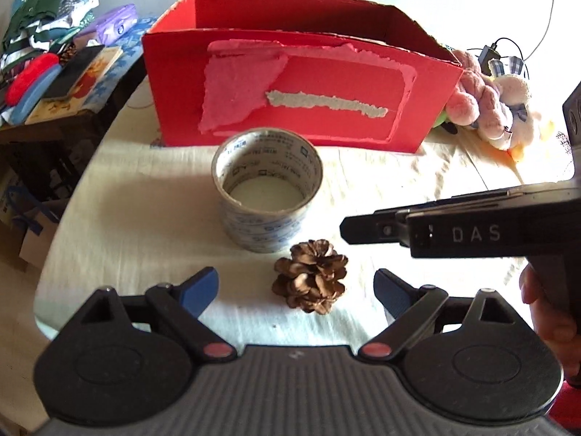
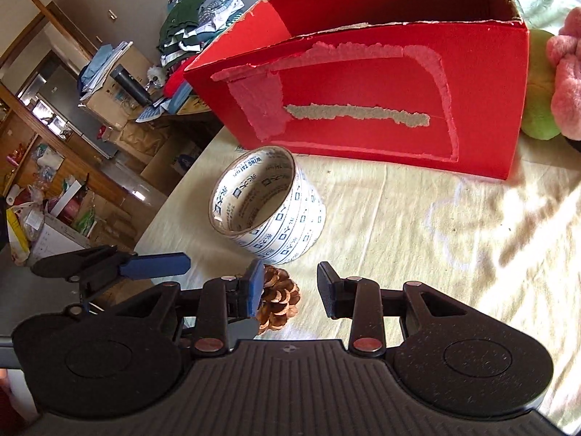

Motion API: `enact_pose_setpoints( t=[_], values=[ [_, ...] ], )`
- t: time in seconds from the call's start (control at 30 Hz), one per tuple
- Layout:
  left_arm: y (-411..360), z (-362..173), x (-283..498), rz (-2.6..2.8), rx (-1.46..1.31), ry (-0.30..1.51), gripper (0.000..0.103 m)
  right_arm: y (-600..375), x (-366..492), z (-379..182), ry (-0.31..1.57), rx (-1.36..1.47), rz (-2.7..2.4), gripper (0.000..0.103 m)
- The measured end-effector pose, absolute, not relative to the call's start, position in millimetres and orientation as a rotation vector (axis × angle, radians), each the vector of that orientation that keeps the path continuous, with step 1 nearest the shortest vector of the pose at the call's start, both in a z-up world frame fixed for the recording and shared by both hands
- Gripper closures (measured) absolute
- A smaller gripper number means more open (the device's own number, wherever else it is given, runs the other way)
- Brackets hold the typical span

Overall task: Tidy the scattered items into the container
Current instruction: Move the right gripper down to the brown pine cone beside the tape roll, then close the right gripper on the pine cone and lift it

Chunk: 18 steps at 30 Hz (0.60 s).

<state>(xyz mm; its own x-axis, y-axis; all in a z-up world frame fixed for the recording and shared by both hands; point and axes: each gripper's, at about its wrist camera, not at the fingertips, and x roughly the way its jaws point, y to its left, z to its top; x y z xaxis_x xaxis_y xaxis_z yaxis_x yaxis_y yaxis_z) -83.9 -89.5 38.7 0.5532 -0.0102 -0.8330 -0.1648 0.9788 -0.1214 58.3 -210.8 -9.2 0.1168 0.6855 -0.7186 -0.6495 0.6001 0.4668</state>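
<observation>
We see our left gripper point(image 1: 296, 290) w/ jaws wide apart at frame bottom, pine cone point(image 1: 309, 277) between the blue pads, not touched. Tape roll point(image 1: 267, 196) just above it, center. Red box point(image 1: 290, 83) behind, upper center. Right gripper point(image 1: 346, 229) enters from right edge. Plush toys point(image 1: 497, 109) upper right; cloth-covered table point(image 1: 145, 225).
</observation>
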Motion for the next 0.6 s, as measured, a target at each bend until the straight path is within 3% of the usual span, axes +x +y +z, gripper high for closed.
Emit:
enact_pose_setpoints(
  t=[0.1,0.3,0.37,0.43,0.6],
  values=[
    [-91.2,35.5,-81.1,0.075,-0.183,0.965,0.013,-211.5,57.7,-15.4,1.115,0.049,0.992,0.067],
    [-97.1,21.0,-73.6,0.052,-0.152,1.018,0.030,-213.5,59.9,-26.7,1.201,0.103,1.022,0.067],
    [-97.1,17.8,-72.8,0.042,-0.156,1.034,0.038,-215.4,62.1,-27.9,1.217,0.127,1.025,0.067],
    [-97.9,15.3,-71.3,0.038,-0.151,1.046,0.054,-217.0,65.2,-30.6,1.244,0.154,1.034,0.066],
    [-100.4,15.2,-69.8,0.036,-0.134,1.053,0.056,-225.2,70.4,-33.9,1.309,0.223,1.038,0.069]
  ],
)
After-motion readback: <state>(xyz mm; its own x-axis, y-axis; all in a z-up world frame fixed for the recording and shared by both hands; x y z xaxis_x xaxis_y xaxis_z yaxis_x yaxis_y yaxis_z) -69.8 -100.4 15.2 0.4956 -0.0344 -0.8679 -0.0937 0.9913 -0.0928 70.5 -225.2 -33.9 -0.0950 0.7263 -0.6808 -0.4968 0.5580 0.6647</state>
